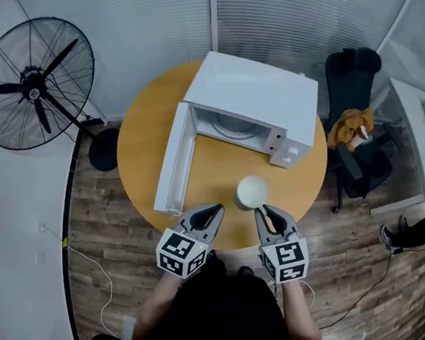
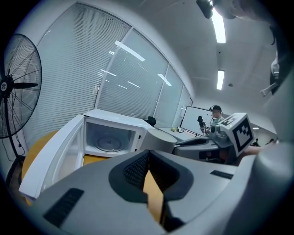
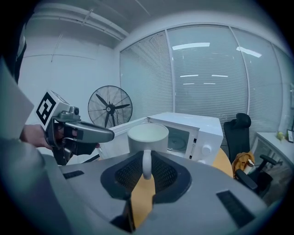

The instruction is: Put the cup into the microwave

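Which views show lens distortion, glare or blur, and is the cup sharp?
Head view: even light, sharp, straight lines bend slightly at the edges. Left gripper view: strong fisheye, dark corners, ceiling lamps blown out. Right gripper view: same fisheye, lamp reflections on the window, yet the cup is sharp.

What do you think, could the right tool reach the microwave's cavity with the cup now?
Probably yes: the door stands wide open, and the table between the cavity and the right tool holding the cup looks bare.
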Demonstrator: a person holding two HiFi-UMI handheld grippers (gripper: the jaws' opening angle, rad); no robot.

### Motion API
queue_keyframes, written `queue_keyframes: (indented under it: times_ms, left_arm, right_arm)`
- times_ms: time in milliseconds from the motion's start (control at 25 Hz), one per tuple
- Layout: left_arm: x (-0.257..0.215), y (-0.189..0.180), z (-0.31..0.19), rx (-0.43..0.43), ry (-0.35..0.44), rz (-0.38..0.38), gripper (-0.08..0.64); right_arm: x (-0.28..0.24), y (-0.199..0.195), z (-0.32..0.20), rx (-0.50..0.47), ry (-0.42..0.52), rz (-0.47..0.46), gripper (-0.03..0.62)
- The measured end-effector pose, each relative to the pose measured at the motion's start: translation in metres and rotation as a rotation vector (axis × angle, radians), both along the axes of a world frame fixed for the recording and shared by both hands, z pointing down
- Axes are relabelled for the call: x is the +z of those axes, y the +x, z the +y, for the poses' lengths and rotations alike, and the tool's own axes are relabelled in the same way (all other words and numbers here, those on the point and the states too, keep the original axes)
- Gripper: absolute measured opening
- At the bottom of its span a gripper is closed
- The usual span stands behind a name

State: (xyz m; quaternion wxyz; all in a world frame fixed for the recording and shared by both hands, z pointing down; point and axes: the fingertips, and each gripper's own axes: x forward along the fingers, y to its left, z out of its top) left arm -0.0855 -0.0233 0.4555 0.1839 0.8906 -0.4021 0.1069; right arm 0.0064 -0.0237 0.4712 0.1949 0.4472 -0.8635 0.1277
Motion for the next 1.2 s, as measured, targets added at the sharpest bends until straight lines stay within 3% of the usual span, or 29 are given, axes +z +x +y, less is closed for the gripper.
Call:
queue_keyframes:
  times_ms: [640,1200]
  left_arm:
    - [0.012,-0.011,-0.038,0.073,-0.026,0.027,-0.003]
    - [0.021,-0.012,-0.078,-0.008,-0.044,0.000,-0.003]
  right_arm:
    - [0.023,-0.019,-0.036,0.110,-0.041,0.029,0.058]
    - [0.053,-0.029,-0.104,0.055,-0.056,0.027,0.058]
